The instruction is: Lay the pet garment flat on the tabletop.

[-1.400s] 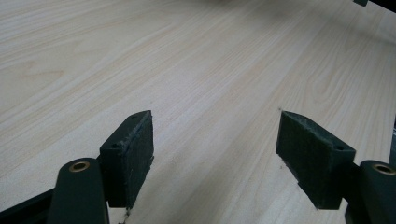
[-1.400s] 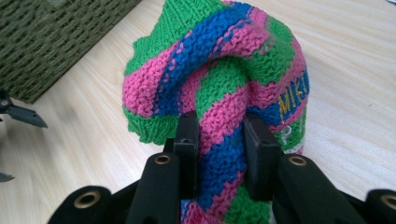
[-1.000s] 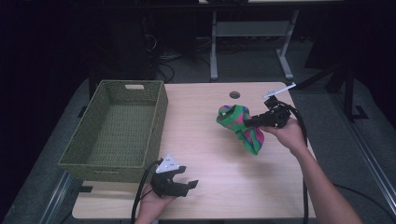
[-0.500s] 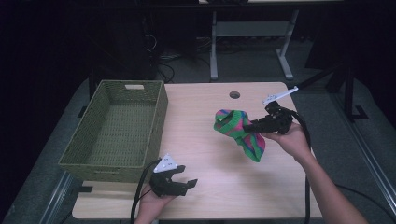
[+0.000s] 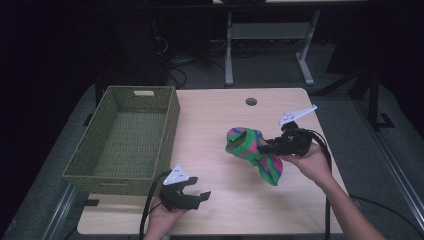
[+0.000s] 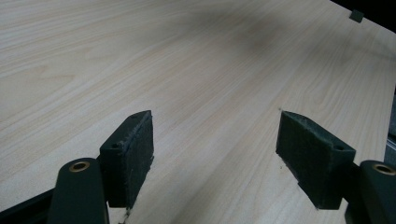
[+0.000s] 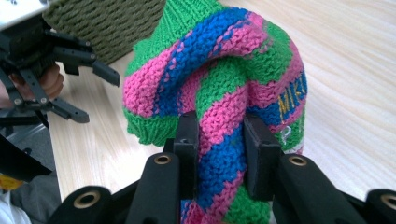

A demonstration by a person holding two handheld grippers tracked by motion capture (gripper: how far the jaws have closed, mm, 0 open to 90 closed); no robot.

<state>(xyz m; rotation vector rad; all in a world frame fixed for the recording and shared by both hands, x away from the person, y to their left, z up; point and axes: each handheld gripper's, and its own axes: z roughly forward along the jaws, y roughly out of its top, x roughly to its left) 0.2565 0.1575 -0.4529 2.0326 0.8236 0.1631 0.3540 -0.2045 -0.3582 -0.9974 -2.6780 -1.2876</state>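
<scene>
The only writing that can be made out is on the striped knitted sock (image 7: 219,84): in the right gripper view, yellow capital letters stitched on a blue band at its right side read "MIK", and the rest of the word curves out of sight. Fainter yellow marks just below on a green stripe are too small to read.

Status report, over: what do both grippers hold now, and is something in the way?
Right gripper shut on striped green, pink and blue knitted garment, lifted off table. Left gripper open, holds nothing. Green woven basket sits left; nothing between.
</scene>
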